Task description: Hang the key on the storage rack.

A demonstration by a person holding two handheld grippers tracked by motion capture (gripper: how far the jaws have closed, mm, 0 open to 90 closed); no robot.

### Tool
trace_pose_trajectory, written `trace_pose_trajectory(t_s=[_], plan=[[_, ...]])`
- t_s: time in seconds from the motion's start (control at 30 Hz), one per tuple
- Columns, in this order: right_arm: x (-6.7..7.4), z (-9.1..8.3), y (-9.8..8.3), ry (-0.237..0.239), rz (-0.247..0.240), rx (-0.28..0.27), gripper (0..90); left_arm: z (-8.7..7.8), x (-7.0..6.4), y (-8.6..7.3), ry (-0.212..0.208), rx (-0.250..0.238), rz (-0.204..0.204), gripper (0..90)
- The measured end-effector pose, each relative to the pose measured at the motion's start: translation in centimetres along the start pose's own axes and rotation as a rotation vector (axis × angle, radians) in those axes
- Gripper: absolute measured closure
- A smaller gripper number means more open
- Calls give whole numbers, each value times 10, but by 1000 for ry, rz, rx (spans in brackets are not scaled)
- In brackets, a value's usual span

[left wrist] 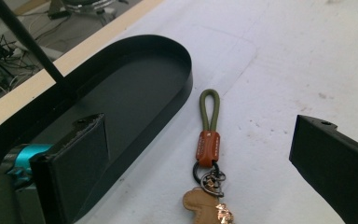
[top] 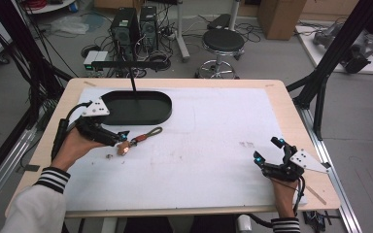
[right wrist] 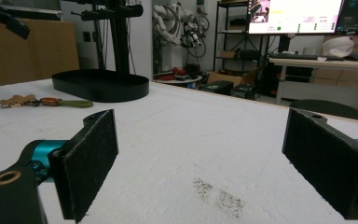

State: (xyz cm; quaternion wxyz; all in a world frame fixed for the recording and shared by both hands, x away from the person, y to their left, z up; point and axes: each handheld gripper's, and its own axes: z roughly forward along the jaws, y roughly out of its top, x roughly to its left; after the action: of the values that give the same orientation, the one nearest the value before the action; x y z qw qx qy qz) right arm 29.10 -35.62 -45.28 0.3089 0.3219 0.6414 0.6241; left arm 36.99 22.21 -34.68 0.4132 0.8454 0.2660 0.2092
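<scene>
**Keychain pickup, left side of the desk**

Beside the black oval tray [left wrist: 135,79], on the white desk [top: 209,141]: keychain [left wrist: 208,154], lying flat just ahead of left tool [top: 120,138], jaws spread wide around it. Olive cord loop, orange leather band, dark ring, tan charm. Probably light and floppy, charm likely to dangle. Best pinched at the stiffer leather band. Right tool [top: 271,151] also spread, holding nothing, well apart.

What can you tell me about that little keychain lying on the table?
The keychain lies flat on the white table cover, beside the black oval tray without touching it. It has an olive cord loop, a reddish-brown leather-like sleeve, a dark metal ring and a tan charm. The left tongs stand open around it, not touching.
</scene>
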Motion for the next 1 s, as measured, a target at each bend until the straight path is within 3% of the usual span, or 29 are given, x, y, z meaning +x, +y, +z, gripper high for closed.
trace_pose_trajectory(t_s=[0.47, 1.0], plan=[[0, 0, 0, -1, -1, -2, 95, 35, 7, 22, -44, 213, 42, 54], [0, 0, 0, 0, 4, -1, 95, 76, -2, 28, -83, 416, 72, 54]])
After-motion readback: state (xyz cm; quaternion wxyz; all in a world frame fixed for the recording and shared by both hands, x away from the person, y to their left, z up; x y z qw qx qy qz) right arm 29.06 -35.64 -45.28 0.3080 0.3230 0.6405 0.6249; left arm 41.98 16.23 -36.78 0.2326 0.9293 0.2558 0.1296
